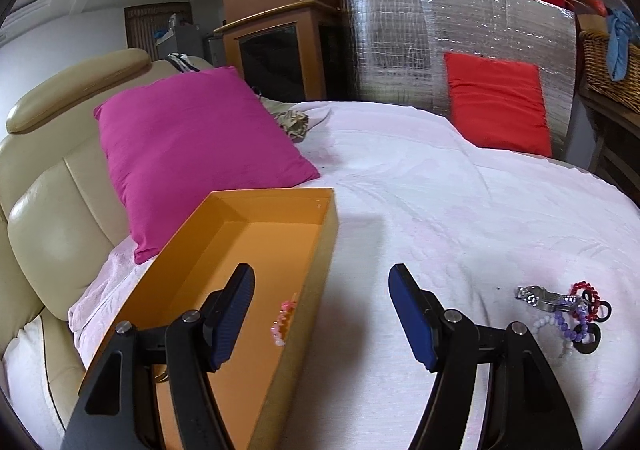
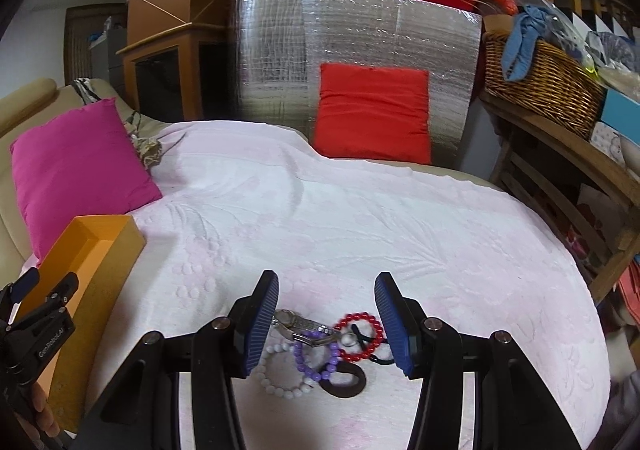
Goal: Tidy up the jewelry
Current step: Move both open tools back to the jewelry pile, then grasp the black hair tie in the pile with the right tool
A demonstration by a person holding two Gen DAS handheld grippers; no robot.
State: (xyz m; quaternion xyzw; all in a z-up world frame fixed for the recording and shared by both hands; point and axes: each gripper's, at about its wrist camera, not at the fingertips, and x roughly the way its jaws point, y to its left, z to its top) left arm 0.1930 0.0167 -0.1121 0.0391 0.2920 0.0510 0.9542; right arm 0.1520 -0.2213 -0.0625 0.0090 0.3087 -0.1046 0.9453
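An open orange box point(image 1: 256, 250) lies on the white bedspread, with a pink bead bracelet point(image 1: 283, 320) inside by its right wall. My left gripper point(image 1: 322, 316) is open and empty, straddling that wall. To its right lies a jewelry pile point(image 1: 568, 314). In the right wrist view the pile shows a silver watch point(image 2: 304, 328), a red bead bracelet point(image 2: 360, 336), a purple one point(image 2: 316, 364), a white one point(image 2: 280, 380) and a black ring point(image 2: 346, 384). My right gripper point(image 2: 326, 324) is open just above the pile, its jaws either side of it. The box point(image 2: 96, 250) and my left gripper point(image 2: 44, 290) show at left.
A magenta pillow point(image 1: 192, 153) leans on the beige sofa back point(image 1: 52, 209) behind the box. A red cushion point(image 2: 374, 113) rests against a silver foil panel point(image 2: 356, 33). A wicker basket point(image 2: 544, 81) sits on a wooden shelf at right.
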